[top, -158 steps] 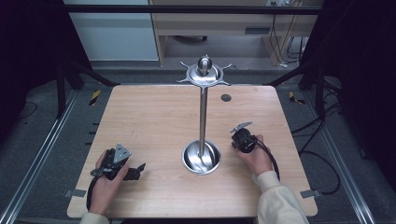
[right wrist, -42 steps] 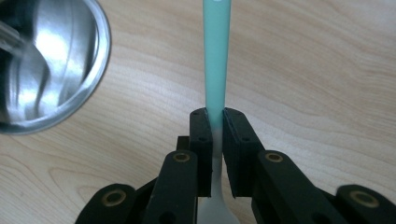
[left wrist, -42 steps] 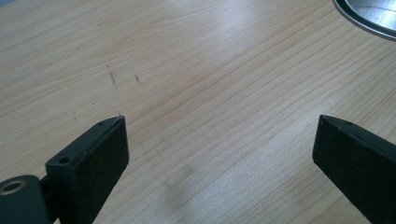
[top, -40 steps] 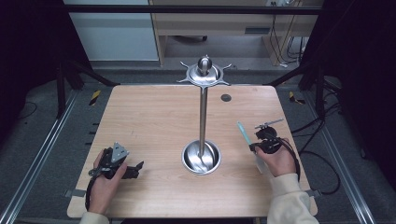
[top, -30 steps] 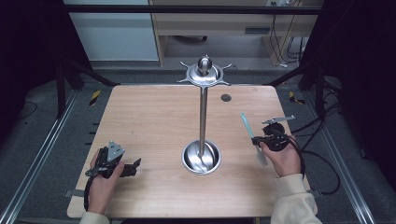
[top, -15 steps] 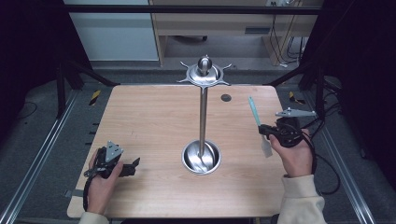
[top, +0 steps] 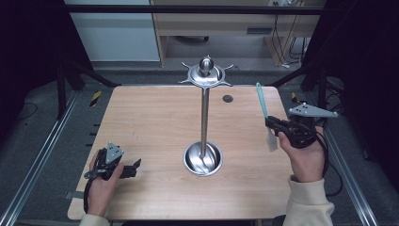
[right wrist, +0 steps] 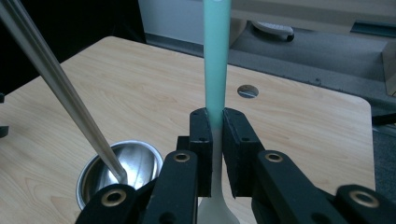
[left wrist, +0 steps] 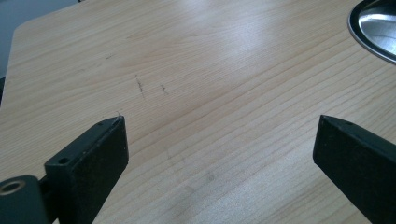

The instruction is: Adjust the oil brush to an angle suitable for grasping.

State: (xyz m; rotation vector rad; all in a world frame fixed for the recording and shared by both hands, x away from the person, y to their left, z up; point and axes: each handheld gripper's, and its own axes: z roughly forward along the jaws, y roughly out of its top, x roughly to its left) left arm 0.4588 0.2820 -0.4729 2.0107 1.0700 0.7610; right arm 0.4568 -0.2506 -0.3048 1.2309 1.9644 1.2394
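Observation:
A spatula with a teal handle (top: 260,100) and a white blade (top: 272,140) hangs above the table's right side, handle pointing up. My right gripper (top: 274,124) is shut on the spatula (right wrist: 216,70) where the handle meets the blade. A steel rack stands mid-table, with a thin pole (top: 204,120), a bowl-shaped base (top: 202,159) and a hooked disc on top (top: 205,75). The pole (right wrist: 51,74) and base (right wrist: 119,170) lie to the left in the right gripper view. My left gripper (top: 134,168) rests low at the front left, its fingers (left wrist: 100,154) wide open over bare wood.
The wooden table (top: 150,122) has a small round hole (top: 227,99) near its back right corner. The rack base's rim (left wrist: 373,28) is at the upper right of the left gripper view. Metal rails run along both sides of the table, on the floor.
My right gripper has lifted the spatula off the table and carried it up and to the right, with the handle swinging upright. The left hand has stayed in place.

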